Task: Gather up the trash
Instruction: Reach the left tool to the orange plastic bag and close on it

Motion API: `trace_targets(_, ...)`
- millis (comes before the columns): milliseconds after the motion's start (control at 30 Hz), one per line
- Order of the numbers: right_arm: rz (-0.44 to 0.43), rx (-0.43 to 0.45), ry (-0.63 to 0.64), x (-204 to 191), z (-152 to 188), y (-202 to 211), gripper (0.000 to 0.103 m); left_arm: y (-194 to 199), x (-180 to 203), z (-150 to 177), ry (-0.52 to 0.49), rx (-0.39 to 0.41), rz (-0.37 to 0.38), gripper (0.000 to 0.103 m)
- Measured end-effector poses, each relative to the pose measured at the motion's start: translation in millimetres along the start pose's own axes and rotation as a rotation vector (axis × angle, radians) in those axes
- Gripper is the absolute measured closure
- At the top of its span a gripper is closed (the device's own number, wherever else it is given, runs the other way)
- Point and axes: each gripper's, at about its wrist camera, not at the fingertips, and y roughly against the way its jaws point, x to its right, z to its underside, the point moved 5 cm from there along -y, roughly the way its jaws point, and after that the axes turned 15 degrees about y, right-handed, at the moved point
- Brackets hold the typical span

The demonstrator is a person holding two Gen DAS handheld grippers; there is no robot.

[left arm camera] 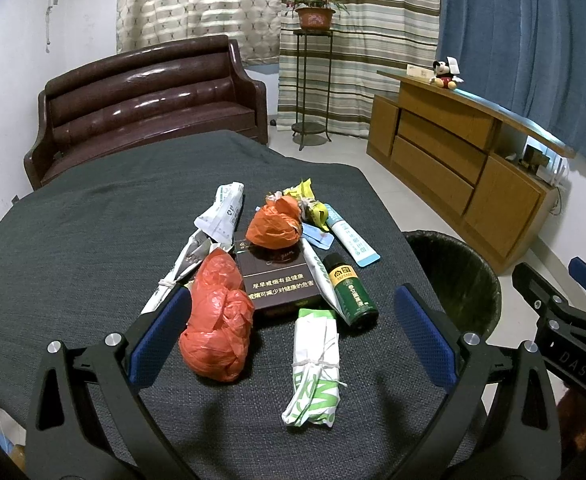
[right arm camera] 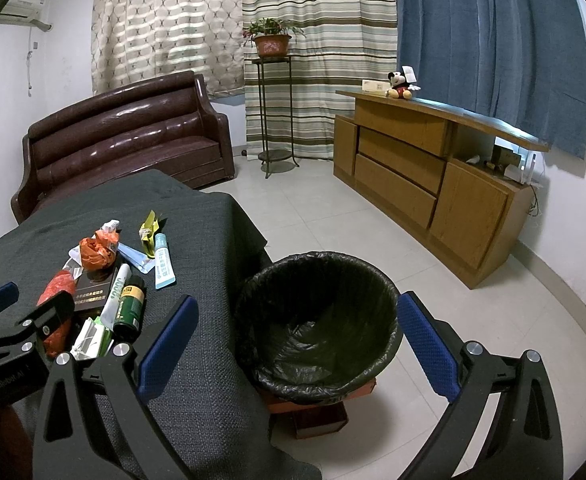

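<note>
Trash lay heaped on the grey table (left arm camera: 73, 240), ahead of the left gripper (left arm camera: 293, 336), jaws spread wide and holding nothing. Between those jaws: the near orange bag (left arm camera: 215, 320) by the left pad, the tied green-white packet (left arm camera: 317, 364) in the middle. Probably lined up for a first pick. Right gripper (right arm camera: 297, 344) also wide and empty, framing the black-lined bin (right arm camera: 317, 320), likely waiting there.

**Room and Background**

White walls; pale tiled floor (right arm camera: 333, 216). Brown leather sofa (right arm camera: 125, 140) against left wall. Patterned, striped and blue curtains (right arm camera: 485, 40) across rear. Potted plant (right arm camera: 271, 40) atop metal stand. Wooden sideboard (right arm camera: 425, 176) at right. Air conditioner (right arm camera: 21, 10) upper left.
</note>
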Motion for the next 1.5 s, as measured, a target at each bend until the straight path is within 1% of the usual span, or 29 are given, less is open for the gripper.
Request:
trace_targets(667,0.0,-0.006,0.001,3.4,1.4,-0.8,0.006,-0.7,-0.2,0.0,0.003,-0.006,-0.001,0.005)
trace_targets(733,0.004,-0.007,0.002,3.7,2.1,-0.6,0.006,0.7,-2.2,1.7,0.004,-0.011,-0.002,0.007)
trace_targets(767,0.006,-0.009,0.002,-6.4,9.0,-8.8,0.006,0.0,-3.5,3.1,0.005,-0.015,-0.002,0.008)
trace_targets(833,0.01,-0.01,0.0,-7.4,10.8,-9.8,0.007,-2.0,-10.2,-1.5,0.006,-0.024,-0.005,0.013)
trace_targets(900,0.005,-0.012,-0.004,-7.5,11.7,-10.7,0.007,-2.8,-15.6,6.6,0.01,-0.03,-0.008,0.016)
trace_targets(933,0.007,-0.014,-0.005,-6.9,10.8,-10.7,0.007,-9.8,-14.4,7.8,0.013,-0.032,-0.009,0.017)
trace_targets(1067,0.003,-0.017,-0.007,-9.2,11.1,-12.9,0.007,-17.1,-21.3,3.5,0.016,-0.035,-0.016,0.018)
trace_targets(1133,0.002,-0.02,-0.004,-11.0,11.0,-14.4,0.007,-20.8,-22.1,0.4,0.013,-0.039,-0.015,0.022)
trace_targets(1200,0.0,-0.022,-0.003,-13.1,11.3,-16.5,0.009,-25.3,-22.7,-3.4,0.007,-0.044,-0.016,0.023)
trace_targets(1300,-0.017,-0.03,-0.011,-14.5,7.8,-20.9,0.014,-34.5,-20.3,-9.6,0.001,-0.053,-0.017,0.024)
trace_targets(1367,-0.023,-0.043,-0.009,-18.2,6.8,-26.1,0.035,-41.7,-19.1,-14.2,-0.009,-0.061,-0.023,0.024)
trace_targets(1500,-0.058,-0.062,-0.025,-24.5,4.5,-37.6,0.036,-53.9,-15.8,-18.7,-0.023,-0.075,-0.032,0.024)
